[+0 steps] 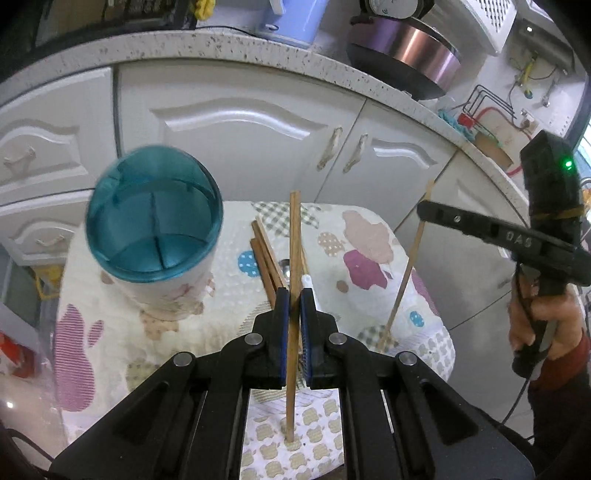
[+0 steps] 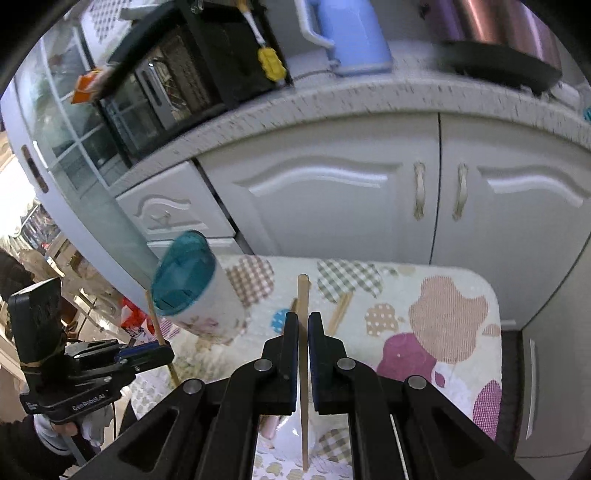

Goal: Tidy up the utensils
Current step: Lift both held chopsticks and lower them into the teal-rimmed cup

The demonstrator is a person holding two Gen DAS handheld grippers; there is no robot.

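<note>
My left hand-held gripper (image 1: pixel 294 300) is clamped on a dark wooden chopstick (image 1: pixel 293 280), which stands almost upright between the blue pads with its lower tip touching the patterned cloth (image 1: pixel 365 258) that covers the desk (image 2: pixel 495 295). My right hand-held gripper (image 2: pixel 303 325) is likewise closed on a paler chopstick (image 2: pixel 303 295), also held close to vertical, its lower end down at the cloth; in the left wrist view that same pale stick (image 1: pixel 408 273) leans slightly, pinched near its top by the black fingers on the right side of the frame. Just beyond my left fingertips a small bundle of loose chopsticks (image 1: pixel 264 254) lies flat on the cloth, and beside them I can make out the bowl of a metal spoon (image 1: pixel 284 265) and a white-handled utensil (image 1: pixel 308 286), though most of each is hidden behind the gripper. To the left of that pile stands the utensil holder (image 1: pixel 155 225), a white cup with a teal translucent rim and a divider inside; nothing stands in it that I can see. Behind the desk are white cabinet doors (image 1: pixel 236 136) under a speckled countertop (image 1: pixel 258 48), which carries a blue kettle (image 2: pixel 351 33) and a purple-banded rice cooker (image 1: pixel 406 48)
</note>
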